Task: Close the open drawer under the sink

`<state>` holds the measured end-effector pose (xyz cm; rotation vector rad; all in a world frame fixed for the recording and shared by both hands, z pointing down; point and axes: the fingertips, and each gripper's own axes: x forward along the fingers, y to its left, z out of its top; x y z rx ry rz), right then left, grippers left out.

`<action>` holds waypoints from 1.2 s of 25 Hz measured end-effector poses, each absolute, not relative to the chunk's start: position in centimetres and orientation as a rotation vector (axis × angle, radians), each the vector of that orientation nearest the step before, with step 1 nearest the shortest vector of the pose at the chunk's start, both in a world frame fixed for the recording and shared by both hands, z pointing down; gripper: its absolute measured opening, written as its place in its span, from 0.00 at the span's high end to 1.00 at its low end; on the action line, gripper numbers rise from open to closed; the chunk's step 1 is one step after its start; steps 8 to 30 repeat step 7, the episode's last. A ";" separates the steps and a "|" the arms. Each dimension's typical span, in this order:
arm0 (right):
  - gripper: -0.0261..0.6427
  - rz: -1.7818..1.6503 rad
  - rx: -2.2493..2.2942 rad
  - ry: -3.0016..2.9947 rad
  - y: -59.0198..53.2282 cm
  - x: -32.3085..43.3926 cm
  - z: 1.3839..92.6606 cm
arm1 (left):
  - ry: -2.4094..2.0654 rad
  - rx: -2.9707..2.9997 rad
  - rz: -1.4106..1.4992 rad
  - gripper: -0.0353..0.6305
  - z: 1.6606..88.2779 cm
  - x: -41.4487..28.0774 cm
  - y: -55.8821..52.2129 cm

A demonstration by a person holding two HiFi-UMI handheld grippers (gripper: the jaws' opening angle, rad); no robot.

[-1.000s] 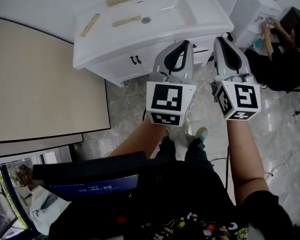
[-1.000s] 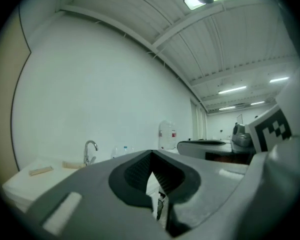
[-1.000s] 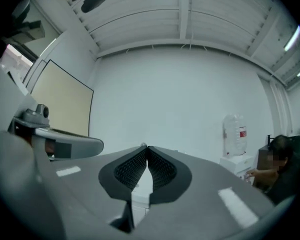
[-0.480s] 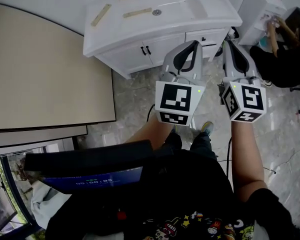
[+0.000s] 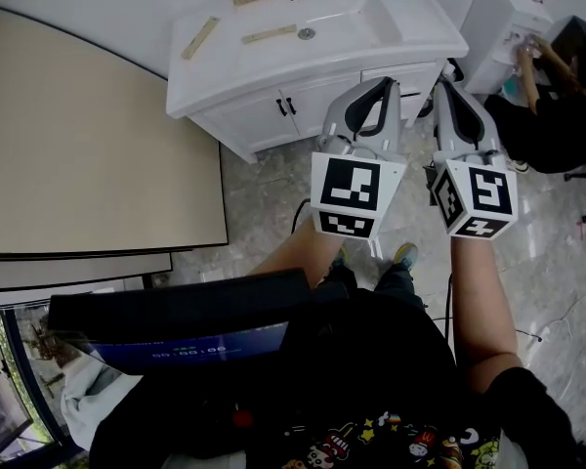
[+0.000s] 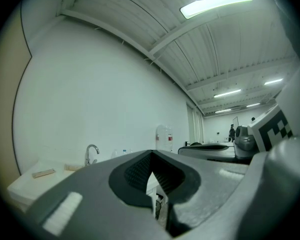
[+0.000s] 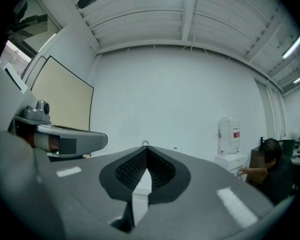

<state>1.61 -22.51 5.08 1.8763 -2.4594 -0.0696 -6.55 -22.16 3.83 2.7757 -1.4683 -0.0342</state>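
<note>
A white sink vanity (image 5: 236, 84) stands at the top of the head view, with two cabinet doors with black handles (image 5: 285, 106). Its drawer front (image 5: 413, 72) shows only in part between my two grippers, and I cannot tell how far out it stands. My left gripper (image 5: 380, 86) points at the vanity's front just below the counter, jaws shut and empty. My right gripper (image 5: 445, 90) is level with it near the vanity's right corner, also shut on nothing. The left gripper view shows closed tips (image 6: 151, 157) and the faucet (image 6: 91, 154). In the right gripper view the tips (image 7: 146, 152) meet too.
Wooden strips (image 5: 270, 34) lie on the counter beside the basin (image 5: 347, 22). To the vanity's right are a water dispenser (image 5: 503, 18) and a seated person (image 5: 552, 106). A large beige board (image 5: 78, 154) fills the left. The floor is marble tile (image 5: 264, 203).
The vanity has slid right and down in the head view as the person stepped nearer. Both grippers have come closer to its front and stayed shut.
</note>
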 end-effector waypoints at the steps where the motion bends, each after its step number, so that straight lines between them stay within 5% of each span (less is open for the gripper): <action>1: 0.93 -0.071 1.878 -2.459 -22.4 1.7 4.9 | -1.465 2.778 -0.037 0.95 3.6 -6.4 -22.1; 30: 0.93 -0.077 1.885 -2.459 -22.3 1.6 4.4 | -1.454 2.792 -0.037 0.95 3.1 -6.2 -22.0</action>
